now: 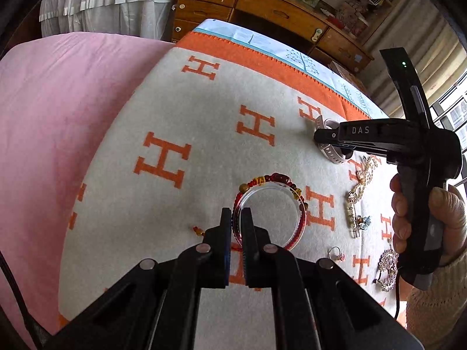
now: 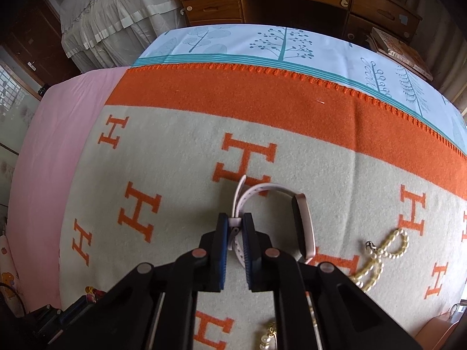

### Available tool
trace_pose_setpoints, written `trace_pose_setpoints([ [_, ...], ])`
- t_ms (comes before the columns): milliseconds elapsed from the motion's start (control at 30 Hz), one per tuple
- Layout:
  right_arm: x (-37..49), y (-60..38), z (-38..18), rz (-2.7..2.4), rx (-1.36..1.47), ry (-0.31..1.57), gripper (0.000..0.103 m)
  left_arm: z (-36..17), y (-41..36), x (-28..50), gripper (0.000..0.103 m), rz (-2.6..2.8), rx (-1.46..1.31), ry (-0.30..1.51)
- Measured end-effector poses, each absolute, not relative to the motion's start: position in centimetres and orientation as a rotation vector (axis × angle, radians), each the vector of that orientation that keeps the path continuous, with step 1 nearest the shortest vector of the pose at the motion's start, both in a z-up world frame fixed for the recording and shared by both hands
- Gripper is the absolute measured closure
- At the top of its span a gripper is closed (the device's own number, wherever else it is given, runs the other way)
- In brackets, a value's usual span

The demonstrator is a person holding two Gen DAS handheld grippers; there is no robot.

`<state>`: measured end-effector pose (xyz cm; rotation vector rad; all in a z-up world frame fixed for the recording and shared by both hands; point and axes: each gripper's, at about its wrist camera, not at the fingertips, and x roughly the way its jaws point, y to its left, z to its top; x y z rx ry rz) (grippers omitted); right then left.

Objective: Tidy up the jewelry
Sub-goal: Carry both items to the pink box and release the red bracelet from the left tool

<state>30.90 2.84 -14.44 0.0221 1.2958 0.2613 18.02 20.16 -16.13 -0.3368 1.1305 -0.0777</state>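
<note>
In the left wrist view my left gripper point(image 1: 236, 214) is shut on the near rim of a red beaded bracelet point(image 1: 280, 178) and a clear bangle point(image 1: 295, 201) lying together on the grey and orange blanket point(image 1: 186, 110). My right gripper point(image 2: 235, 221) is shut on the strap of a pink smartwatch point(image 2: 303, 224). From the left wrist view the right gripper point(image 1: 319, 137) is at the far right over the same watch point(image 1: 335, 157). A pearl necklace point(image 2: 379, 255) lies right of the watch.
More jewelry lies at the right: a pearl chain point(image 1: 357, 192), a small blue charm point(image 1: 364, 221), a ring point(image 1: 335, 253) and a sparkly brooch point(image 1: 386, 268). A pink sheet point(image 1: 58, 134) lies left. A wooden dresser point(image 1: 262, 5) stands beyond the bed.
</note>
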Motion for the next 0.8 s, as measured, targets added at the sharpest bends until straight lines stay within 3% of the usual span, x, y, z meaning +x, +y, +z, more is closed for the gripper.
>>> trace_pose_setpoints([
  [367, 24.0, 0.6, -10.1, 0.411, 0.177, 1.185, 0.094, -13.8, 18.9, 16.0, 0.099, -0.086, -0.308, 1.075],
  [800, 12.4, -8.9, -0.3, 0.485, 0.342, 0.912, 0.094, -8.8, 11.4, 12.6, 0.099, -0.216, -0.226, 0.997],
])
